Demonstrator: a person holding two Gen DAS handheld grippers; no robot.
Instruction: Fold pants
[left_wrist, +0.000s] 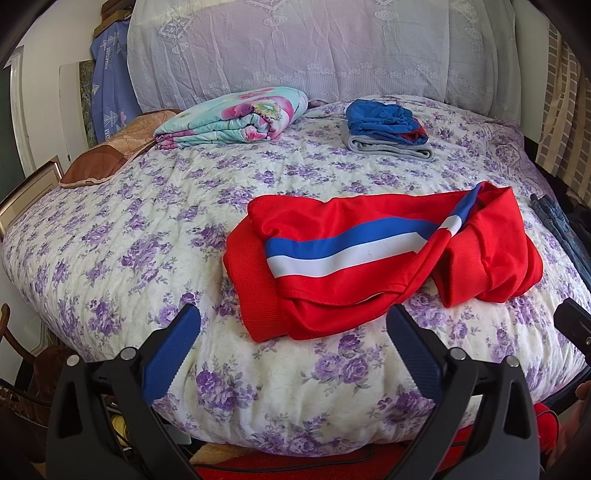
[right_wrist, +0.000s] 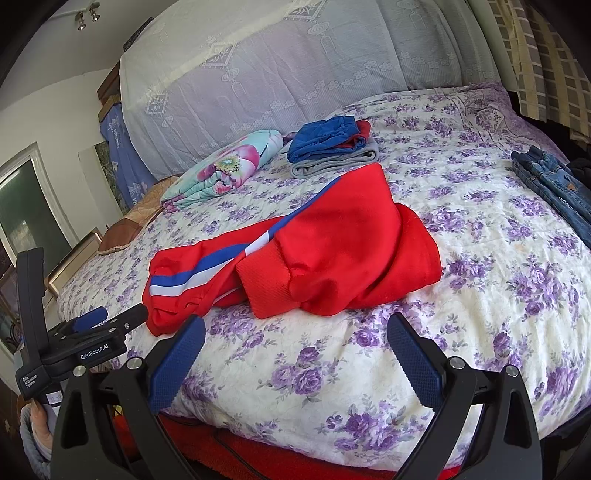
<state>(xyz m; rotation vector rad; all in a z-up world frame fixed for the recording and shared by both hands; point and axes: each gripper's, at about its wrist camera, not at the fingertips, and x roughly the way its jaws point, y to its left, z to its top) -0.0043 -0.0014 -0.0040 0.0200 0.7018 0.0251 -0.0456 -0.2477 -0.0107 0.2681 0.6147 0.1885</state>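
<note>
The left tool (right_wrist: 110, 321), labelled "GenRobot.AI", hangs with fingers spread beside a floral bed (right_wrist: 480, 295). Red pants (right_wrist: 332, 258) with blue and white stripes lie bunched near the bed's edge. The right tool (right_wrist: 295, 343) hovers spread, empty.

"GenRobot.AI" on the left gripper (right_wrist: 96, 318) body (smaller side label too blurred).
</note>
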